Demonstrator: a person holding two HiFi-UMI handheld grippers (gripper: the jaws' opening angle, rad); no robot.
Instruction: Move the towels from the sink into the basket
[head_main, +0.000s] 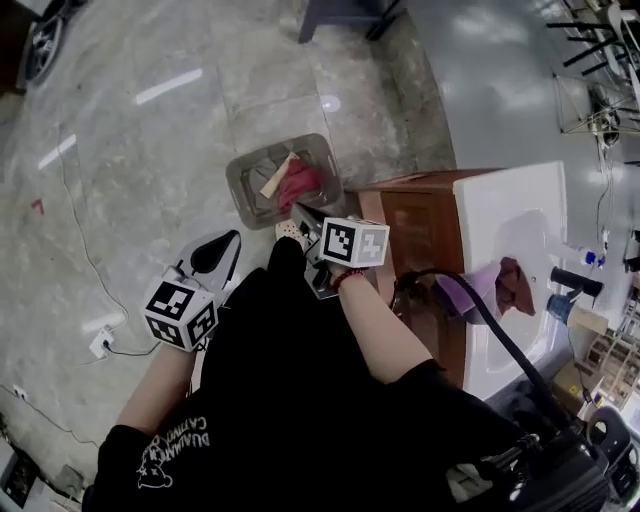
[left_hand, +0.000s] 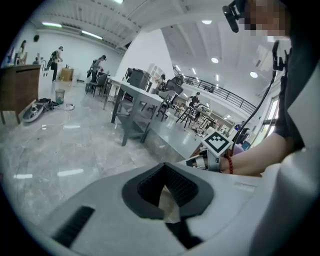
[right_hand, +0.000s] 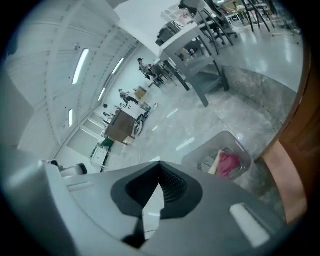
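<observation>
We hold the left tool (left_hand: 166, 186) and the right tool (right_hand: 159, 186) pressed together, both empty; the basket (head_main: 240, 175), with a pink towel (head_main: 300, 183) inside, lies ahead of and below the right tool; a purple towel (head_main: 462, 292) and a maroon towel (head_main: 515, 285) sit in the sink (head_main: 500, 215), off to its right; we judge that a shallow pinch there could drop one short of the basket.

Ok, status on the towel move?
Both empty: left gripper shut, right gripper shut. Red towel in basket; purple towel, maroon towel in sink. Nothing seen blocking.
</observation>
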